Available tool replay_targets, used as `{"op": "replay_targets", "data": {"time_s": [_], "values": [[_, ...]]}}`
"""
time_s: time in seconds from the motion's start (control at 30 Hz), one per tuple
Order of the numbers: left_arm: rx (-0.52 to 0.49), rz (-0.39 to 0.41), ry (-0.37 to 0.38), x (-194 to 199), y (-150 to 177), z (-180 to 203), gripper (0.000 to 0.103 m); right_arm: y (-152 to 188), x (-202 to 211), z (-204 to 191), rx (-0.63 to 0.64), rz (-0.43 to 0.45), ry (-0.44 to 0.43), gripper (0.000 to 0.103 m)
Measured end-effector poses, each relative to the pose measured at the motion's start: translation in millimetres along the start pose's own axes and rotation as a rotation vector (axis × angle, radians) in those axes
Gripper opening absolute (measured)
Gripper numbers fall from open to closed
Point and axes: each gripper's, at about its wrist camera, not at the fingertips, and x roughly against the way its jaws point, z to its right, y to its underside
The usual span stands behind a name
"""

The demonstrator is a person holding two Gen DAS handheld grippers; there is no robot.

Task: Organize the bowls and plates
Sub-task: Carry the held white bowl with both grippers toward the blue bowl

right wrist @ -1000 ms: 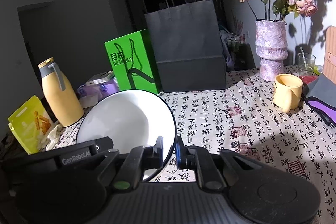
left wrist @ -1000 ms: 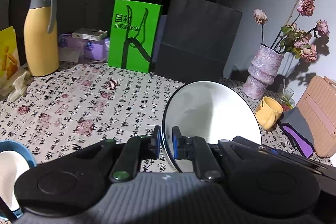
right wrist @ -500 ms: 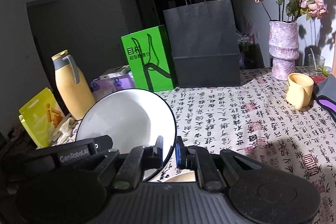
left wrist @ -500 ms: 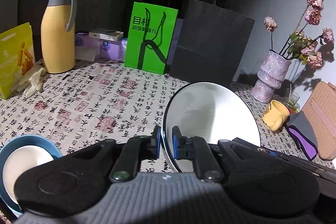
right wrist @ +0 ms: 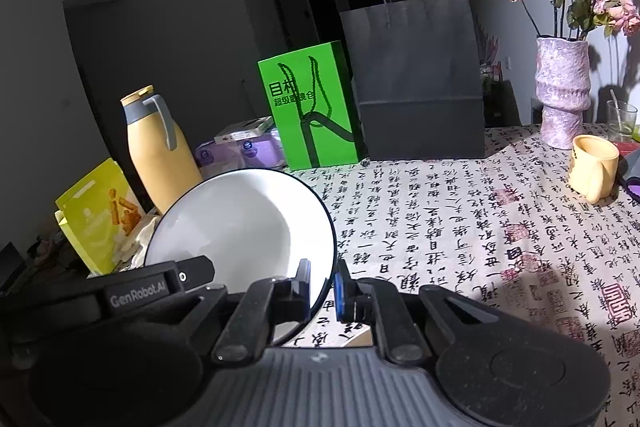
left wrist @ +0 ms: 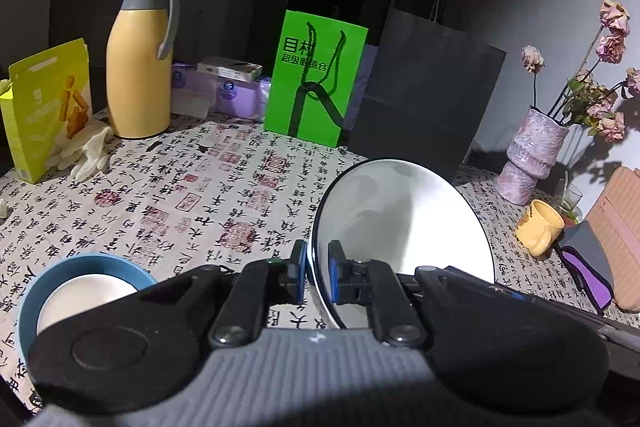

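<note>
Your left claw (left wrist: 317, 273) pinches the left rim of the white bowl (left wrist: 404, 227); your right claw (right wrist: 322, 287) pinches the opposite rim, so the bowl hangs tilted above the worktop (left wrist: 192, 195). Risk: thin edge grips, so if your hands drift apart or twist, it slips and drops. Only the left view shows the blue bowl (left wrist: 80, 267) holding a white dish; the right view doesn't.
</note>
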Motion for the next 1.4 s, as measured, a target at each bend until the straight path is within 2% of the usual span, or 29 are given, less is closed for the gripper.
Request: {"op": "replay_targets", "data": {"time_s": [1.4], "values": [[0.103, 0.022, -0.075, 15, 0, -98, 0.011, 20, -34, -77, 0.058, -0.048, -0.113, 0.011]]}}
